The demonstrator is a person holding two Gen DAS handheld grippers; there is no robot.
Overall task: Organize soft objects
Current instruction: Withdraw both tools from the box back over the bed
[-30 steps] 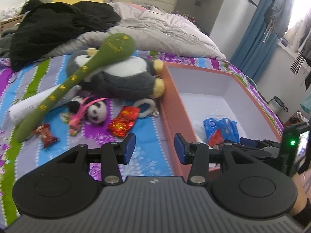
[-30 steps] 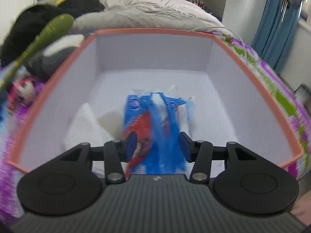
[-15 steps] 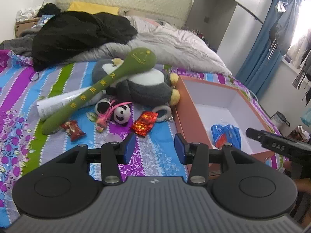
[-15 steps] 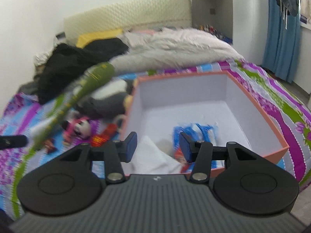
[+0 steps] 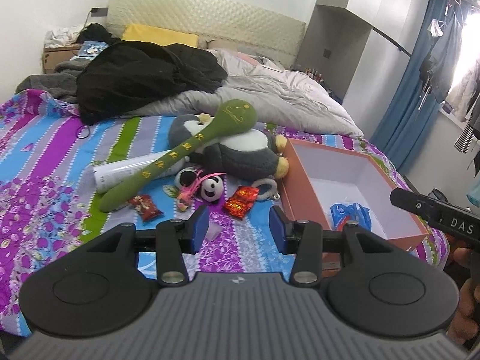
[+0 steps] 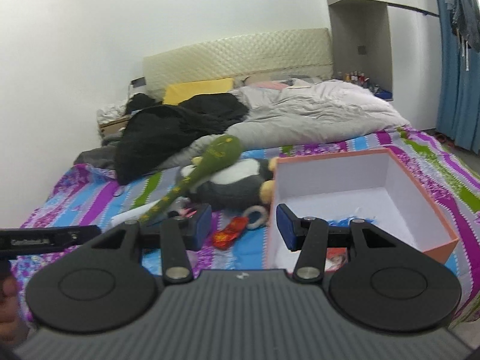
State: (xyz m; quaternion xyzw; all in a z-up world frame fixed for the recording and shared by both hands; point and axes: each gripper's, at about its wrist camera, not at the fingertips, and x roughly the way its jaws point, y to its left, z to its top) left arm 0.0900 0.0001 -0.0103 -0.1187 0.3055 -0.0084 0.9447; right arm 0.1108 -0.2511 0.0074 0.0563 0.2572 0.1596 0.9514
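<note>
On the striped bedspread lies a grey penguin plush (image 5: 237, 150) (image 6: 234, 183) with a long green plush mallet (image 5: 186, 156) (image 6: 207, 168) across it. A small panda toy (image 5: 211, 187), a white ring (image 5: 265, 186) and red snack packets (image 5: 242, 201) (image 6: 229, 234) lie in front. An orange box (image 5: 297, 186) (image 6: 432, 186) with white inside holds a blue packet (image 5: 351, 214). My left gripper (image 5: 238, 226) hovers open and empty, short of the toys. My right gripper (image 6: 243, 225) is open and empty too, held back from the box's near left corner.
A white tube (image 5: 129, 172) lies under the mallet handle. Black clothing (image 5: 144, 75) and a grey duvet (image 5: 270, 96) cover the far half of the bed. Blue curtains (image 5: 420, 75) hang at the right. The other gripper's black body (image 5: 435, 213) juts in beside the box.
Both grippers have drawn back and risen from the bed. The right one came out from over the box, which now sits lower and farther in its view. Both stayed equally open.
</note>
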